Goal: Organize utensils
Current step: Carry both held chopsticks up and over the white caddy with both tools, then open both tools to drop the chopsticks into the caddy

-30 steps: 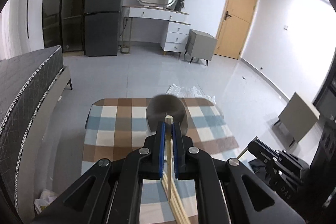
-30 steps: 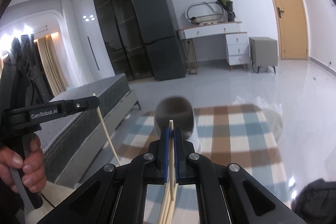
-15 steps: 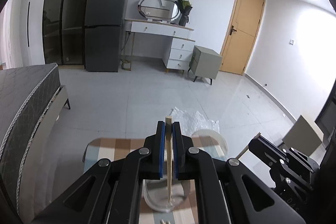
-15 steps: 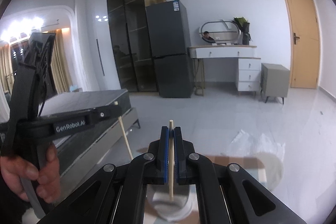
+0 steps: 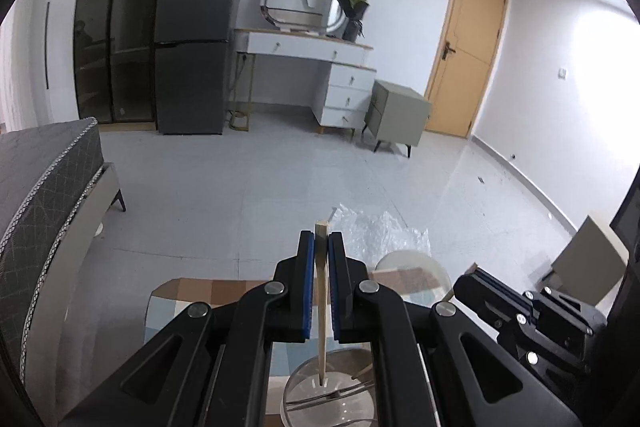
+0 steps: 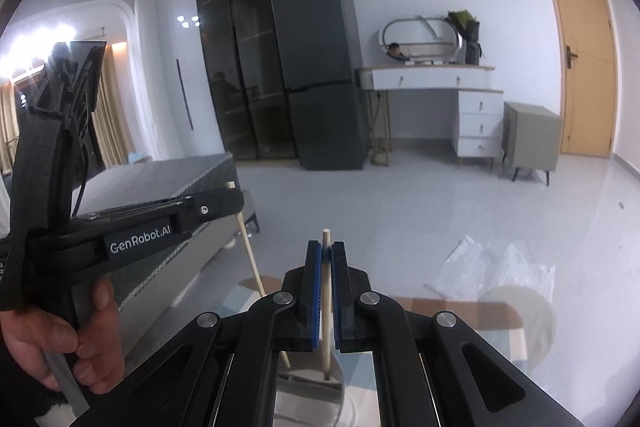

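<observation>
- Gripping a pale square-ended wooden chopstick (image 5: 321, 307), the left claw (image 5: 320, 247) has its blue pads closed narrow on the stick; the stick's lower tip dips into the round clear glass holder (image 5: 332, 391) at 6 o'clock in the left wrist view
- thin metal utensils (image 5: 340, 394) lie across the inside of that holder; what kind they are cannot be told
- the right claw (image 6: 326, 255) is likewise pinched tight on a round pale wooden chopstick (image 6: 326, 303); this stick stands nearly upright, its lower end inside the same holder at 6 o'clock in the right wrist view
- the holder stands on a worktop covered by a brown, blue and white checked cloth (image 5: 192, 293)
- a round white disc (image 6: 528, 323), perhaps a lid, lies on the cloth at 4 o'clock in the right wrist view; crumpled clear plastic wrap (image 6: 496, 267) lies on the grey tiled floor beyond it
- a person's hand (image 6: 60, 343) holds the left claw's handle at 8 o'clock in the right wrist view.
</observation>
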Demonstrator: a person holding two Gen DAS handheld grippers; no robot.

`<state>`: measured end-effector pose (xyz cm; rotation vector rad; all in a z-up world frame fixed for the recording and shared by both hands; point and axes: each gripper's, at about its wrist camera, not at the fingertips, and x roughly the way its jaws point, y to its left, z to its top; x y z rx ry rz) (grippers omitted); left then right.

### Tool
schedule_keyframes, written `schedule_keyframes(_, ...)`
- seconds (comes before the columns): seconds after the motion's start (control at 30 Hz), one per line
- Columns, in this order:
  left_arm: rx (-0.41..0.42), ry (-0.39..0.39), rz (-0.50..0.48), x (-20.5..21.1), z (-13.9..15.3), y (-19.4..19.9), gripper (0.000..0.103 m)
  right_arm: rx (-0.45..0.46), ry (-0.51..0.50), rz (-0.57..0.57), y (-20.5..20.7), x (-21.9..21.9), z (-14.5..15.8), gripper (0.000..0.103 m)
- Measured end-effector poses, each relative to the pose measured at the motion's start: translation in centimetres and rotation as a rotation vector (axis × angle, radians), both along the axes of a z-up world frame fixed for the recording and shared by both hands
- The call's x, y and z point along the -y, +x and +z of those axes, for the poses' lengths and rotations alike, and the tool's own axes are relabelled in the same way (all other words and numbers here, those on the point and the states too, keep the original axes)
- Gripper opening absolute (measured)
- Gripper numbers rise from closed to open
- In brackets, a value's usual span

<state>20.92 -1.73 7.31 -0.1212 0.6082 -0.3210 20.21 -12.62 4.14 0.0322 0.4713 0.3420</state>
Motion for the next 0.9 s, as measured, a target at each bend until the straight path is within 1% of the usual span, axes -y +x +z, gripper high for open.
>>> schedule_keyframes(0.07, -0.021, -0.003, -0.005, -0.2, -0.6, -0.1, 0.002, -0.014, -0.006, 0.010, 0.3, -0.3, -0.4, 0.004)
schedule_keyframes(0.23, -0.078, -0.028, 0.003, -0.8, -0.7, 0.5, 0.003, -0.069, 0.005, 0.069, 1.2, -0.9, -1.3, 0.005)
schedule_keyframes(0.3, -0.097, 0.005, 0.024, -0.7, -0.4, 0.5, 0.005, -0.089, 0.008, 0.094, 0.9, -1.4, -1.8, 0.007)
schedule_keyframes(0.33, -0.109, 0.007, 0.019, -0.8, -0.3, 0.4, 0.007, -0.087, 0.007, 0.102, 0.7, -1.6, -1.8, 0.007)
schedule_keyframes(0.37, -0.125, 0.015, 0.021, -0.9, -0.2, 0.3, 0.013, -0.086, -0.001, 0.103, 0.4, -1.7, -1.8, 0.009)
schedule_keyframes(0.4, -0.135, 0.012, 0.027, -1.1, -0.2, 0.1, 0.023, -0.091, -0.001, 0.093, 0.3, -1.5, -1.9, 0.020)
schedule_keyframes(0.43, -0.141, -0.003, 0.024, -1.4, 0.0, -0.1, 0.032, -0.095, 0.007, 0.088, 0.1, -1.3, -1.9, 0.029)
schedule_keyframes(0.47, -0.144, -0.007, 0.033, -1.7, 0.3, -0.4, 0.057, -0.097, 0.021, 0.079, -0.3, -0.9, -1.8, 0.031)
schedule_keyframes(0.5, -0.141, -0.005, 0.061, -1.9, 0.6, -0.4, 0.076, -0.096, 0.028, 0.070, -0.7, -0.6, -1.8, 0.031)
schedule_keyframes(0.57, -0.112, -0.027, 0.093, -2.8, 1.2, -1.0, 0.077, -0.096, 0.040, 0.048, -2.0, 0.3, -1.6, 0.034)
schedule_keyframes(0.6, -0.109, -0.026, 0.107, -3.2, 1.6, -1.4, 0.077, -0.092, 0.043, 0.037, -2.7, 0.8, -1.3, 0.040)
schedule_keyframes(0.63, -0.109, -0.018, 0.122, -3.6, 1.9, -1.9, 0.077, -0.088, 0.043, 0.028, -3.2, 1.0, -1.2, 0.045)
schedule_keyframes(0.8, -0.099, 0.014, 0.184, -4.7, 2.7, -4.3, 0.078, -0.081, 0.048, -0.031, -7.0, 2.5, -0.6, 0.056)
schedule_keyframes(0.87, -0.089, 0.025, 0.201, -5.1, 2.9, -5.8, 0.078, -0.079, 0.063, -0.051, -8.4, 3.0, -0.4, 0.063)
schedule_keyframes(0.9, -0.091, 0.021, 0.198, -5.2, 2.8, -6.1, 0.078, -0.074, 0.063, -0.071, -9.3, 3.1, -0.2, 0.069)
